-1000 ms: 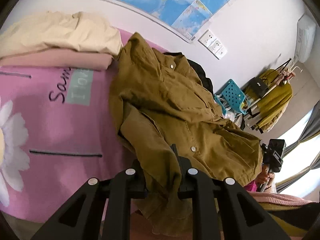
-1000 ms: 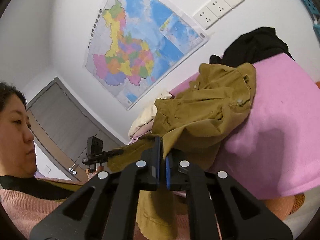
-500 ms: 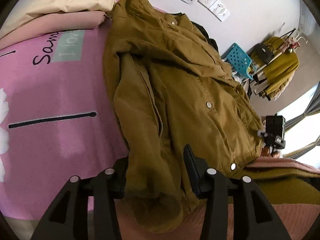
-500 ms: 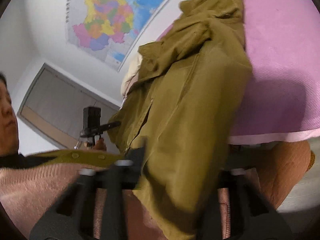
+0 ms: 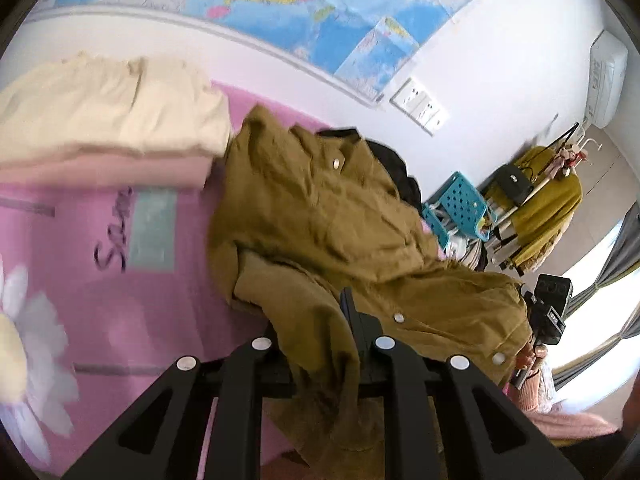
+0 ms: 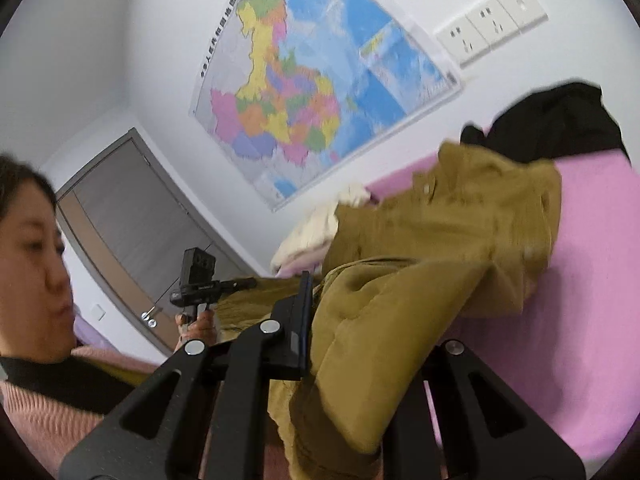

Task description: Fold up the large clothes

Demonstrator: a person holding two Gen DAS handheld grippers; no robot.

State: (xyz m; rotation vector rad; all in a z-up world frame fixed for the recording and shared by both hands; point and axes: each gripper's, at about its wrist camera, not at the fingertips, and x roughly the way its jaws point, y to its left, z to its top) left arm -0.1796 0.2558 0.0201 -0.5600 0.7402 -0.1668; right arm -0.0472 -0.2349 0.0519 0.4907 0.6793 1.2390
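Note:
An olive-brown jacket (image 5: 344, 224) with snap buttons lies crumpled on a pink bed cover (image 5: 152, 280). My left gripper (image 5: 320, 320) is shut on a fold of the jacket's hem, which hangs down between the fingers. In the right wrist view the jacket (image 6: 452, 240) drapes thickly over my right gripper (image 6: 360, 312); the left finger (image 6: 300, 320) shows, the right finger is hidden under cloth. The other gripper shows in each view (image 5: 548, 312) (image 6: 200, 280).
Folded cream and pink clothes (image 5: 108, 120) are stacked at the back left of the bed. A black garment (image 6: 560, 120) lies by the wall. A map (image 6: 312, 88) hangs above. A teal stool (image 5: 460, 200) and a clothes rack (image 5: 544, 200) stand beyond the bed.
Both grippers had lowered and spread the jacket half a second ago; now both have lifted again with the hem, and the jacket bunches up on the bed.

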